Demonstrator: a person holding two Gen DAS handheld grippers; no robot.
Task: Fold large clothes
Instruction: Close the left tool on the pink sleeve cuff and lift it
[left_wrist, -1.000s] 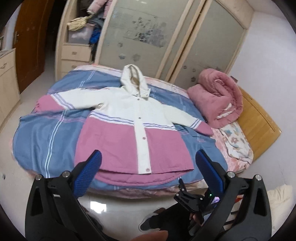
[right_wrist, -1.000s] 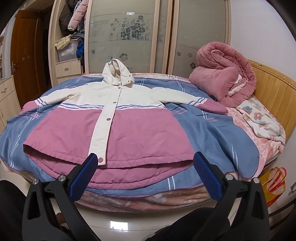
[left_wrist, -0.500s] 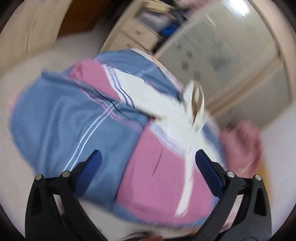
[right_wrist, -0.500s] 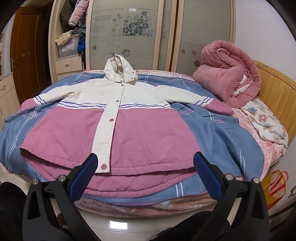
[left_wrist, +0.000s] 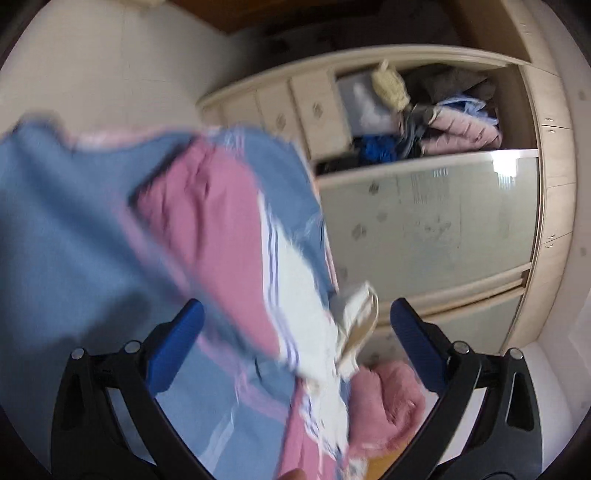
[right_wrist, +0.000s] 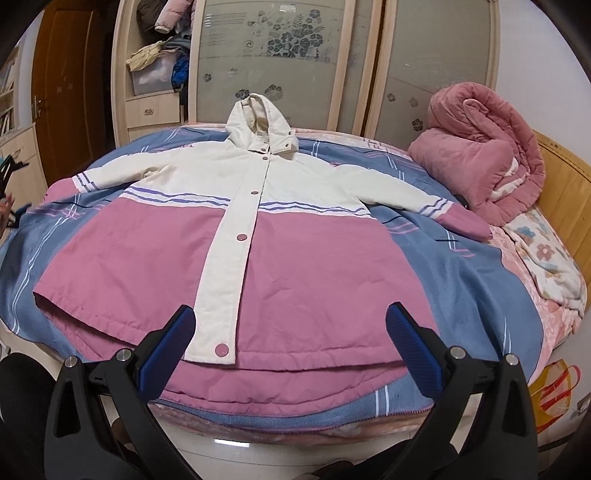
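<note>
Left wrist view has swung in a blur toward the jacket (left_wrist: 295, 295)'s pink-cuffed sleeve, left gripper (left_wrist: 295, 347) wide and empty, while the right gripper (right_wrist: 290, 347), equally wide, hovers by the jacket's hem on the bed (right_wrist: 461, 280); folding looks unstarted.

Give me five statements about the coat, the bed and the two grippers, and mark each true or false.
1. The hooded coat lies spread flat on the bed. True.
2. The right gripper grips the coat's hem. False: it is open, holding nothing.
3. The coat's front is snapped shut. True.
4. The rolled pink quilt lies on the coat's sleeve. False: it lies beside it.
5. The left gripper is shut. False: open.
</note>
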